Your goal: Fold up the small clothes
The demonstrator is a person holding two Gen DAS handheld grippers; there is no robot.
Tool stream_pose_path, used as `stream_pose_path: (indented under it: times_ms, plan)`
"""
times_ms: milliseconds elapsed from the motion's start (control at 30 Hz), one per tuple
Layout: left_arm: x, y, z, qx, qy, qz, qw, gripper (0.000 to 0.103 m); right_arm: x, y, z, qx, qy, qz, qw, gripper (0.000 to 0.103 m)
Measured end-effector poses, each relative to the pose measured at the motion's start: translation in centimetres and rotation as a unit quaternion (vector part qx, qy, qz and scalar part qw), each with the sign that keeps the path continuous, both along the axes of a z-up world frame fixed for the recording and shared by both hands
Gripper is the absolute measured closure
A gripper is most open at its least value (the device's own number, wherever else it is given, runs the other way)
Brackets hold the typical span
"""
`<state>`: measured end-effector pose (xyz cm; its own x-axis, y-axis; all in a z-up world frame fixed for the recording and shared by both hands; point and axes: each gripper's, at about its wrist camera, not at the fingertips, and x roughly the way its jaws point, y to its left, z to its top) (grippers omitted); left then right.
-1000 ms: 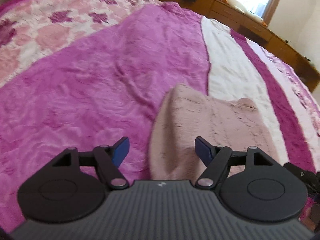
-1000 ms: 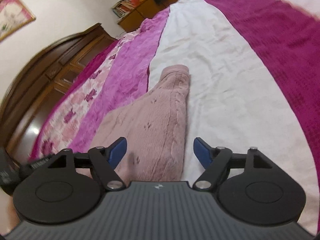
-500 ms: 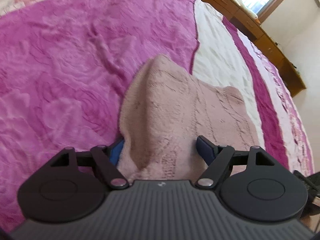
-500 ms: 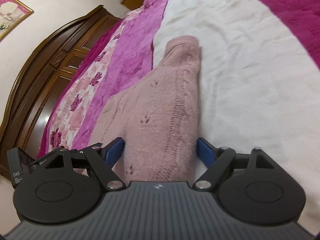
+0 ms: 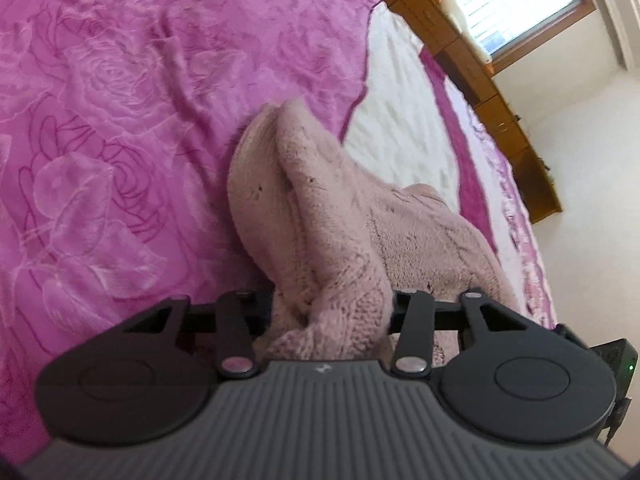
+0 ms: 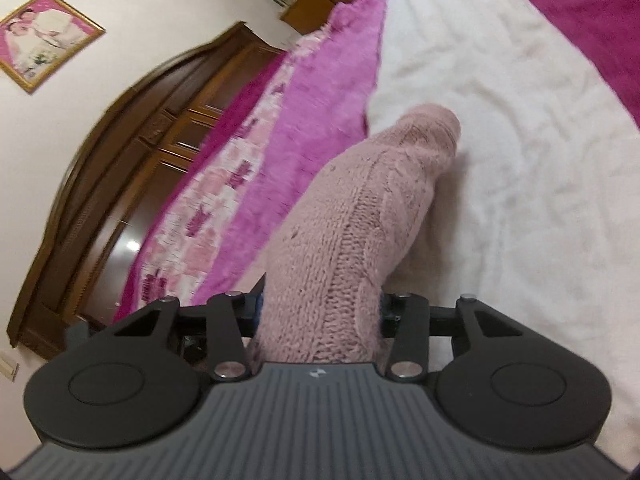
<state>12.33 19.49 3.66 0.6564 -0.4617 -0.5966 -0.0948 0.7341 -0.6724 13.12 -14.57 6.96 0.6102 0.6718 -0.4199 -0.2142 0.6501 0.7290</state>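
Both tools closing on the near edge of the pink knitted garment (image 5: 340, 240)

Left tool (image 5: 330, 312) and right tool (image 6: 320, 312) each pinch bunched knit; its length runs away toward frame top over the bed (image 6: 520, 160).

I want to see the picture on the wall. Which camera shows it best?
The right wrist view. The framed picture hangs on the wall at the upper left there, above the wooden headboard, its gold frame whole though small and tilted. The left wrist view does not show it at all; it looks across the pink blanket toward the window.
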Motion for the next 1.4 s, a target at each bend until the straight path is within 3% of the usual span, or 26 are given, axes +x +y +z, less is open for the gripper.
stream_pose_path:
  times_ms: [200, 400, 533, 800, 1167, 1400]
  plan:
    - [-1.7, -3.3, 1.3, -0.024, -0.006, -0.038, 0.999, 0.058, -3.6, -4.3, 2.8, 0.001, -0.007, -0.016, 1.0, 0.053]
    - [-4.1, -7.6, 1.9, -0.03, -0.005, -0.085, 0.9959, 0.058, -8.5, -9.6, 2.7, 0.013, 0.017, -0.046, 0.999, 0.053]
    - [-5.9, -10.2, 1.6, -0.02, 0.003, -0.114, 0.9933, 0.058, -11.4, -11.9, 0.8, 0.016, 0.043, -0.062, 0.997, 0.053]
    - [-7.0, -11.8, -0.4, 0.045, 0.02, -0.126, 0.9908, 0.057, -13.1, -12.9, -5.7, 0.002, 0.103, -0.09, 0.991, 0.05]
    - [-8.3, -12.5, 0.9, 0.115, -0.004, -0.136, 0.9841, 0.052, -14.6, -12.2, -3.2, -0.083, 0.065, -0.088, 0.991, 0.04]
    - [-10.2, -11.9, 1.9, 0.152, -0.019, -0.134, 0.9791, 0.048, -17.6, -11.6, -1.2, -0.164, 0.016, -0.096, 0.982, 0.038]
